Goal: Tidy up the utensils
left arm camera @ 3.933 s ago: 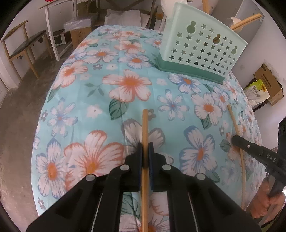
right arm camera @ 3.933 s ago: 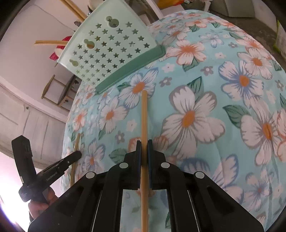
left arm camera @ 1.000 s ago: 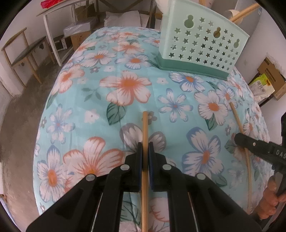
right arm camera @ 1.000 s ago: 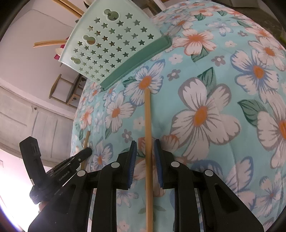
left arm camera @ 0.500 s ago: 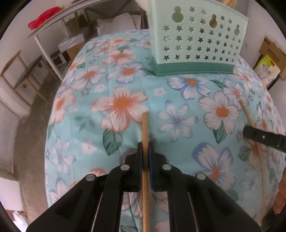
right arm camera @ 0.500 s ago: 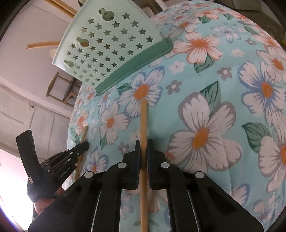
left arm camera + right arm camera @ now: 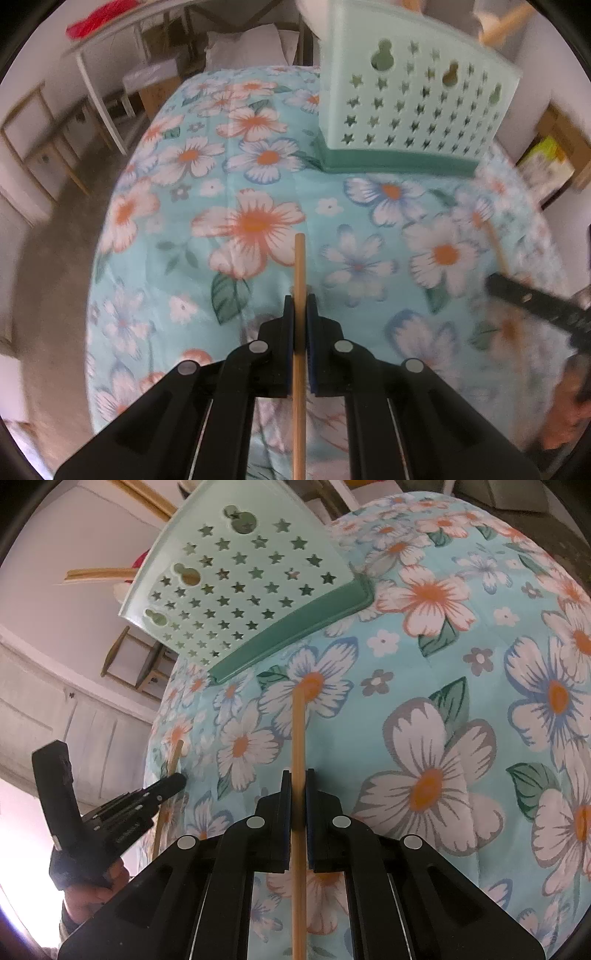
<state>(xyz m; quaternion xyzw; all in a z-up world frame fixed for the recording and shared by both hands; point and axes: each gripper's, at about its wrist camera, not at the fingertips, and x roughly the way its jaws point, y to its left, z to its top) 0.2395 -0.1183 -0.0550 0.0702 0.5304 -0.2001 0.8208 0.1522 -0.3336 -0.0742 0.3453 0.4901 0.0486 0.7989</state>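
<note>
Between the pads of the left gripper [image 7: 300, 306]: left stick [image 7: 299, 258], thin, wooden, clamped hard, jaws closed right down on it. Pointing ahead along the fingers, a short length proud of the pads, the rest trailing back beneath the tool. Same story at the right gripper [image 7: 298, 782]: closed tight on the right stick [image 7: 297, 731], a longer stretch reaching forward, tip over an orange flower centre. Touching the cloth [image 7: 177, 229] or just clear of it? Cannot tell from either view.

Handling, as a judgement: very light, stiff, round and smooth, so prone to rolling or swivelling between flat pads. Best pinched close to the middle, pads square to the shaft. Gripped too near one end, likely to pivot and droop. No real risk of crushing, and little of breakage short of levering a tip against something hard.

Further out: floral cloth spread over the table, the two grippers well apart, the left one low at the edge of the right view with a hand [image 7: 92, 886] wrapped round its handle. Beyond, the pale green basket [image 7: 417, 110] with star holes, upright on a darker base at the far side, wooden handles [image 7: 99, 574] already poking out above its rim. Probably the destination: tip in first from above, then release.
</note>
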